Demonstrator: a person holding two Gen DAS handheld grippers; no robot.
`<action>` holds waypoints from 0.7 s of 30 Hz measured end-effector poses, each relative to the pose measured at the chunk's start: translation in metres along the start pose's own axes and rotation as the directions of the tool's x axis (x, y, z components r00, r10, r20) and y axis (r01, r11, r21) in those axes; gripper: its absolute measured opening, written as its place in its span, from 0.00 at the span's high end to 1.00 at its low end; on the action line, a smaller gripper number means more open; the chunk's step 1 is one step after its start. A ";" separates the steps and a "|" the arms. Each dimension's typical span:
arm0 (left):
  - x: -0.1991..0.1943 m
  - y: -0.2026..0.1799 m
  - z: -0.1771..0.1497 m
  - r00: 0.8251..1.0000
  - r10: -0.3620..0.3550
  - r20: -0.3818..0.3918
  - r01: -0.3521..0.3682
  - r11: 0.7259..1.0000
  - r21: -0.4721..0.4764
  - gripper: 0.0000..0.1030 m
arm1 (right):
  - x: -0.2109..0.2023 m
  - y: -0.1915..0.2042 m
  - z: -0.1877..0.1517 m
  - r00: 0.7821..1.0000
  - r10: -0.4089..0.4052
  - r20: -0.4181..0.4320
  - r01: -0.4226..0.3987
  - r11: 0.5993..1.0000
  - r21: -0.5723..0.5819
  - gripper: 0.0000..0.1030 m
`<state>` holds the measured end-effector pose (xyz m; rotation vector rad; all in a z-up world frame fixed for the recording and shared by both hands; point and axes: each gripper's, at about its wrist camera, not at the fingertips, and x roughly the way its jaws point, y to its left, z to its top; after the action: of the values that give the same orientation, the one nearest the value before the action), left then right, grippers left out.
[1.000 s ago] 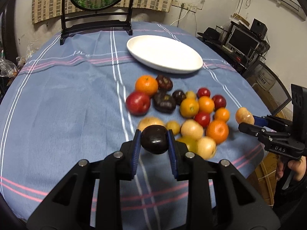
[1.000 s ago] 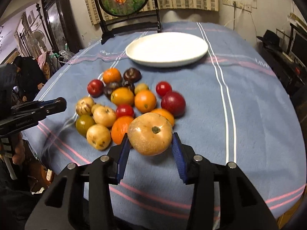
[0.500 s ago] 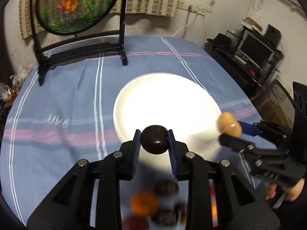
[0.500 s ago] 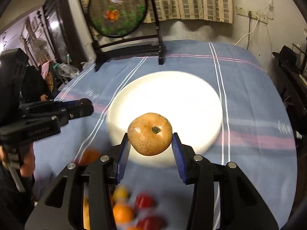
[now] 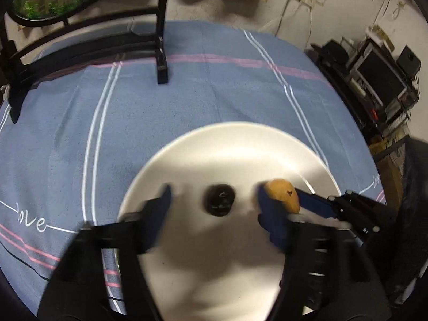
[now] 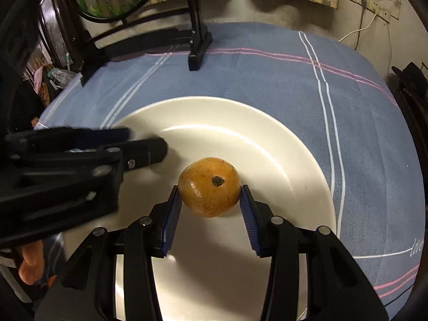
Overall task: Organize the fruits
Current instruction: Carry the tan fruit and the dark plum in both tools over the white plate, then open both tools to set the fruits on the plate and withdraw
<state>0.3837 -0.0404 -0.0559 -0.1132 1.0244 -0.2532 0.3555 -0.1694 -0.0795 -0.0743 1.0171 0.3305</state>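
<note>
A white plate [image 5: 240, 144] lies on the blue striped tablecloth. In the left wrist view my left gripper [image 5: 214, 206] is open and blurred over the plate; a dark purple fruit [image 5: 220, 200] sits free on the plate between its spread fingers. My right gripper [image 6: 210, 203] is shut on a tan-orange round fruit [image 6: 209, 190] and holds it just over the plate [image 6: 281, 139]. That fruit also shows in the left wrist view [image 5: 282, 194], with the right gripper coming in from the right. The left gripper [image 6: 128, 149] shows at the left of the right wrist view.
A black stand [image 5: 160, 53] with a round painted screen stands on the far side of the table [image 5: 214, 85]; it also shows in the right wrist view [image 6: 198, 45]. A desk with a monitor [image 5: 379, 75] is off the table to the right.
My left gripper has opened and let the dark fruit go onto the plate. Both grippers have moved further over the plate and lower. The right gripper still holds the tan fruit.
</note>
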 end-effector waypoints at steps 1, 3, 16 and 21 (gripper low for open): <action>-0.007 0.001 -0.001 1.000 -0.004 0.015 0.004 1.000 0.004 0.28 | -0.005 -0.001 -0.002 1.000 -0.009 0.009 0.009 1.000 -0.001 0.52; -0.021 0.002 -0.005 1.000 -0.016 0.022 0.015 1.000 0.006 0.28 | -0.023 0.000 -0.004 0.999 -0.021 0.043 0.021 1.000 -0.011 0.44; -0.171 0.008 -0.167 0.975 0.057 0.216 -0.074 0.995 0.069 0.15 | -0.173 0.041 -0.136 0.980 0.022 0.199 -0.023 1.000 0.006 0.07; -0.186 0.022 -0.236 0.976 0.063 0.210 -0.078 0.995 0.065 0.15 | -0.179 0.059 -0.191 0.982 0.007 0.187 -0.024 0.996 0.089 0.06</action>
<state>0.0932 0.0351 -0.0286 -0.0359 0.8085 -0.2092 0.0947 -0.1960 -0.0241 0.0464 0.8458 0.2994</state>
